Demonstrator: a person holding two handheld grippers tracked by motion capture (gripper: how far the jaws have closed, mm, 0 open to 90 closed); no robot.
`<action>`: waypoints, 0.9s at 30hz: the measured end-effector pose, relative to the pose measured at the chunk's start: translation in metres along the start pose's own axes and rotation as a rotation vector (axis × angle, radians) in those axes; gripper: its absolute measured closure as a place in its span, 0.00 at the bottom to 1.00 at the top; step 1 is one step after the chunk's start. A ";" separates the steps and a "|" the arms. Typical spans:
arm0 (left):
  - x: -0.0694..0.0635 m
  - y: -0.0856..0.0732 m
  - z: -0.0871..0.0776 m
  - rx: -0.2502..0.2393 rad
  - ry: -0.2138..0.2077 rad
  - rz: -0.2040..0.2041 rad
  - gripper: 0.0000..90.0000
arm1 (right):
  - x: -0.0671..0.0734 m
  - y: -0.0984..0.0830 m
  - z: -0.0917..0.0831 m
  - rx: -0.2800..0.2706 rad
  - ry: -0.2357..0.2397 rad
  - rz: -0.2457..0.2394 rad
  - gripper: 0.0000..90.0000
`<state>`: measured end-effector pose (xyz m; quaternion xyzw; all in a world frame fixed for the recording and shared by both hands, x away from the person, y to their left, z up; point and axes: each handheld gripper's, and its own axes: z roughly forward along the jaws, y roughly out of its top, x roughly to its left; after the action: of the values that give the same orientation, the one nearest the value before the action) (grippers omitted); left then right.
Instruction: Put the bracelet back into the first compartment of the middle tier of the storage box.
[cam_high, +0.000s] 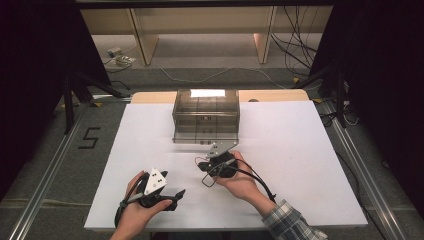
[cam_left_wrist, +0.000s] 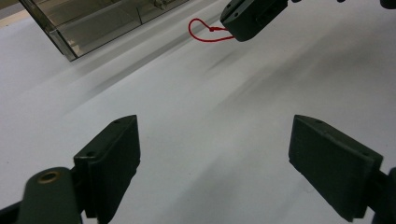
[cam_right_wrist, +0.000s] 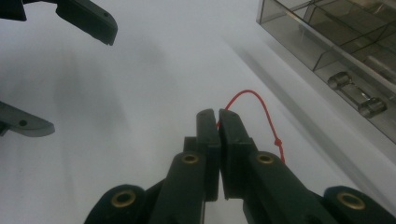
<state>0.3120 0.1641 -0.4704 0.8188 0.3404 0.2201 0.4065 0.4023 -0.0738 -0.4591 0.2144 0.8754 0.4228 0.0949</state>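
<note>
A thin red string loop (cam_right_wrist: 256, 101) with a small knot is pinched between the jaws of my right gripper (cam_right_wrist: 218, 117), which is shut on it. The loop hangs just over the white table (cam_high: 280, 150). In the left gripper view the same red string loop (cam_left_wrist: 201, 31) trails from the right gripper (cam_left_wrist: 250, 18) at the top. My left gripper (cam_left_wrist: 215, 154) is open with nothing between its jaws, low over the table. In the high view the left gripper (cam_high: 176, 196) sits at the near left and the right gripper (cam_high: 207, 167) in front of the box.
A smoky clear plastic box (cam_high: 206, 116) with drawers and compartments stands at the table's far middle. One compartment holds a small metal cylinder (cam_right_wrist: 357, 95). The left gripper's fingers (cam_right_wrist: 88, 18) show at the top left of the right gripper view. Cables lie on the floor beyond.
</note>
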 end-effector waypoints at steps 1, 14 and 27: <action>0.000 0.000 0.000 0.000 0.000 0.000 0.19 | 0.000 0.001 0.000 0.000 -0.003 0.001 0.98; 0.000 0.000 0.000 -0.001 0.000 0.000 0.19 | -0.003 0.007 -0.004 -0.010 -0.011 -0.004 0.98; 0.000 0.000 0.000 -0.002 0.001 0.000 0.19 | -0.005 0.011 -0.005 -0.016 -0.014 0.002 0.98</action>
<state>0.3119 0.1641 -0.4702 0.8182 0.3405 0.2208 0.4073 0.4081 -0.0736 -0.4469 0.2176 0.8711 0.4282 0.1022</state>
